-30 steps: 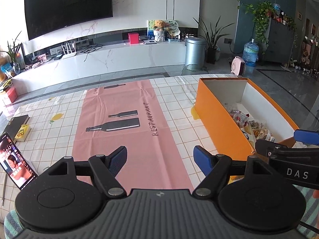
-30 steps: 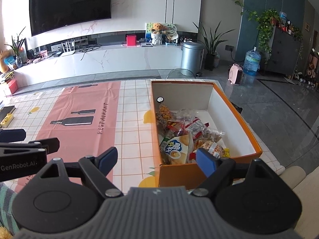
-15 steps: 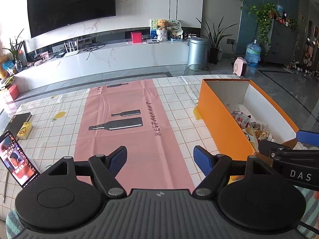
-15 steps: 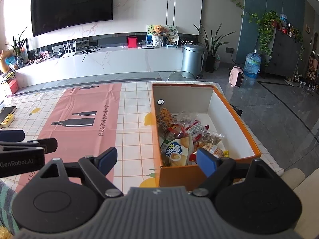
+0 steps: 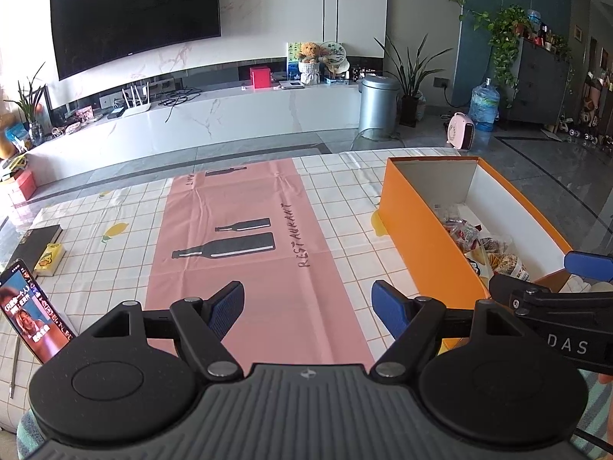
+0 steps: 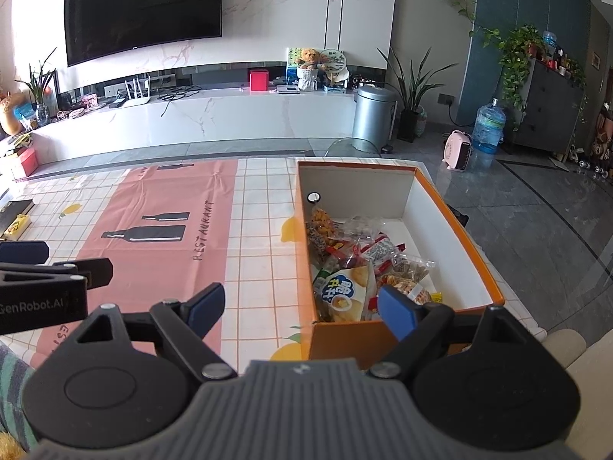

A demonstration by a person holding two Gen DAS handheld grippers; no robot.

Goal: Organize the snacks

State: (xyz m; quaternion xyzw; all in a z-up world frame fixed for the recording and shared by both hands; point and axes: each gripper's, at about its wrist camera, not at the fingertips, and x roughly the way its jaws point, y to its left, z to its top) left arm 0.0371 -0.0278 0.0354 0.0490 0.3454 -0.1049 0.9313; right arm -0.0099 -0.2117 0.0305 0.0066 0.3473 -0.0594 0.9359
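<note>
Snack packets (image 6: 364, 268) are sitting piled in the near half of the orange box (image 6: 456, 237), mostly crowding its left wall; the far half is showing bare white floor. A chip bag (image 6: 345, 291) is standing on edge against the near left corner, the rest overlapping loosely behind it. In the left view only the tops of the packets (image 5: 482, 241) are peeking over the box wall (image 5: 421, 237).

The box is sitting lengthwise at the right edge of the tabletop (image 6: 260, 230), open top up, probably so you're reaching in from the near short end. The pink mat (image 5: 245, 230) beside it is lying bare, with no packet on it that I can see.

You're holding your right claw (image 6: 302, 306) wide with nothing in it, hovering just short of the near box wall and aimed down the length of the box. Your left claw (image 5: 306, 306) is also spread wide and carrying nothing, hovering over the near end of the mat, well clear of the box. Both are hanging back at the near edge, side by side.

This is fitting two readings: packets all gathered into the box, or a pile waiting to be laid out on the mat. I can't tell which.

A phone (image 5: 34, 314) is leaning at the far left, a book (image 5: 38, 239) beyond it, both away from the work.
</note>
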